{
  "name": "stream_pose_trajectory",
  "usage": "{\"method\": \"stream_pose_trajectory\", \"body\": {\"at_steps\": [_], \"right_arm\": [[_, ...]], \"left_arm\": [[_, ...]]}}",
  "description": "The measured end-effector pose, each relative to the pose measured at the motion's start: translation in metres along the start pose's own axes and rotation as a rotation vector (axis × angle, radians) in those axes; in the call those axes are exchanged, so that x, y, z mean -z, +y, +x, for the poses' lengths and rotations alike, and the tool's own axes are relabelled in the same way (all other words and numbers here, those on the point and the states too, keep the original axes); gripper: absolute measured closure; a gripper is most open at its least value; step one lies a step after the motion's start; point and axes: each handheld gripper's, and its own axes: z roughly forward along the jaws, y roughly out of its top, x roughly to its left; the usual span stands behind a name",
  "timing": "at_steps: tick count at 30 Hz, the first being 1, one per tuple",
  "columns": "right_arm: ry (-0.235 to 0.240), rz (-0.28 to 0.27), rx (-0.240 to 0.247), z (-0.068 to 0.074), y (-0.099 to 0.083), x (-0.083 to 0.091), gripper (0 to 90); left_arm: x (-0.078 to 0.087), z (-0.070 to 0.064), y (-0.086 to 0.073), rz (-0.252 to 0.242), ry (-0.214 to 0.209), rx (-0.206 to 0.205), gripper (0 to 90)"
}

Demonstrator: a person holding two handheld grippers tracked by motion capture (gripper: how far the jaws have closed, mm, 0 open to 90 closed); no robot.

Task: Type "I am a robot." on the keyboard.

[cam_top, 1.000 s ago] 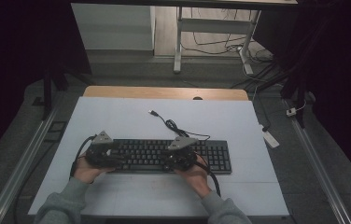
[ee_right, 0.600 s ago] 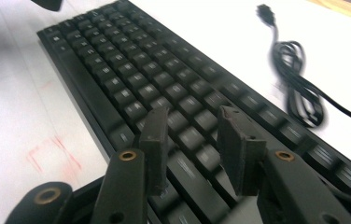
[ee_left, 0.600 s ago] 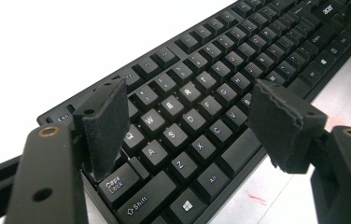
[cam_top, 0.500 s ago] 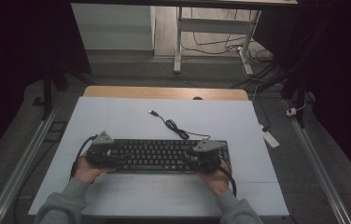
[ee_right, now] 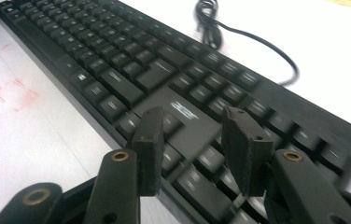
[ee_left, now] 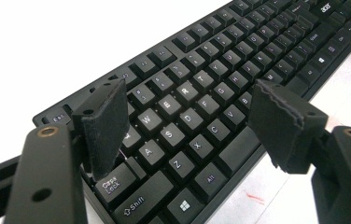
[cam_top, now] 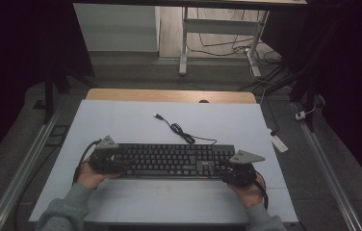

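The flat black plastic keyboard [cam_top: 172, 160] lies between both grippers; left gripper [ee_left: 190, 123] jaws gape wide over its keys, right gripper [ee_right: 192, 149] jaws part narrowly, both gripping nothing.

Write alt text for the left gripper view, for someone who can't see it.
Two black padded jaws of the left gripper stand open over the left end of a black keyboard, above the keys around Caps Lock, A, S and Z. The keyboard runs away toward the upper right across a white table.
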Motion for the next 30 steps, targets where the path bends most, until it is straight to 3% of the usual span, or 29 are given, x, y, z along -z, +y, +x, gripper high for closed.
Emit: {"method": "stream_pose_trajectory", "body": {"at_steps": [7, 20, 30], "right_arm": [[-0.024, 0.002, -0.021, -0.009, -0.012, 0.012, 56.2], [-0.024, 0.008, -0.016, -0.009, -0.013, 0.011, 55.3], [-0.019, 0.007, -0.019, -0.009, -0.013, 0.009, 55.3]], "left_arm": [[0.000, 0.000, 0.000, -0.001, -0.010, -0.001, 29.1], [0.001, -0.002, 0.001, -0.017, -0.053, 0.004, 30.0], [0.000, -0.011, 0.003, -0.012, -0.079, -0.033, 43.2]]}}
